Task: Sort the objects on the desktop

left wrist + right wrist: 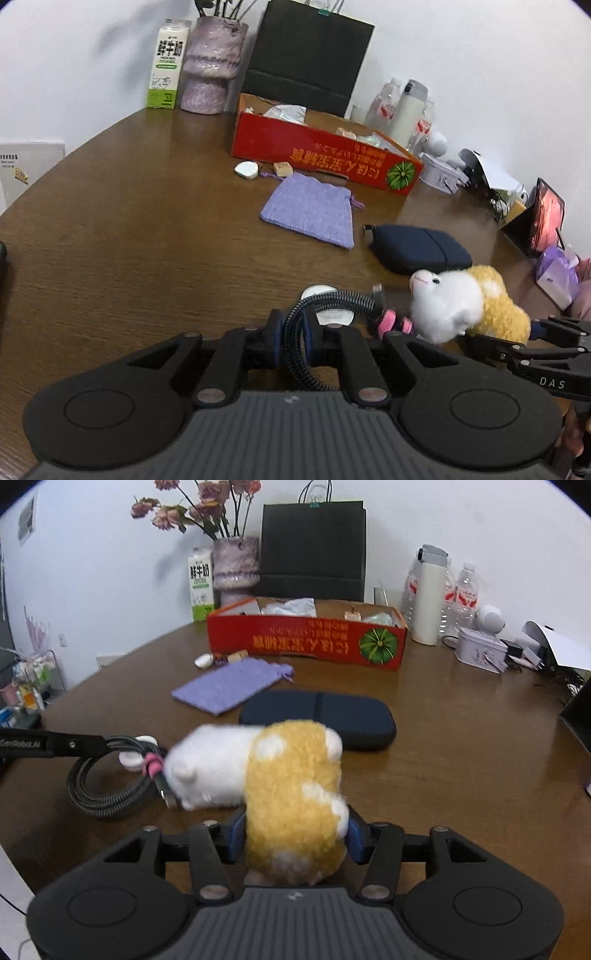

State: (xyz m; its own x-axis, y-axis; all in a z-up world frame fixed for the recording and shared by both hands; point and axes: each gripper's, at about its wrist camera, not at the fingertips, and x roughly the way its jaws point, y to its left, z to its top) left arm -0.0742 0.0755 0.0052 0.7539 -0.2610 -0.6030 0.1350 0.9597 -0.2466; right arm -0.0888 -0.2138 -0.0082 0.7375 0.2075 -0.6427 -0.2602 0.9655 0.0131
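The left tongs [293, 341] are sitting clamped on a coiled braided cable [325, 299], their blue pads pinching one loop of it; the lower part of the coil is disappearing behind the tongs' own body in the left wrist view. A pink tie [395, 325] is binding the coil, and a white round object [319, 291] is showing only in part behind the cable, too hidden to name.

The right tongs [295, 836] are flanking a plush toy [291, 782], yellow and white, with a blue pad lying against each of its flanks. Whether the pads are pressing into the fur is hard to judge, since the toy is covering them almost wholly; its underside is hidden as well. The toy's white head is blurring in the right wrist view and is touching the cable's metal plug [168, 794].

Further back on the brown counter [129, 240], a dark blue case [421, 247] is lying just behind the toy, and a purple drawstring pouch [310, 210] is lying flat near it. A red cardboard box [321, 155] is standing beyond, its contents half hidden by its wall. A laptop [543, 218] is being cut off at the right edge.
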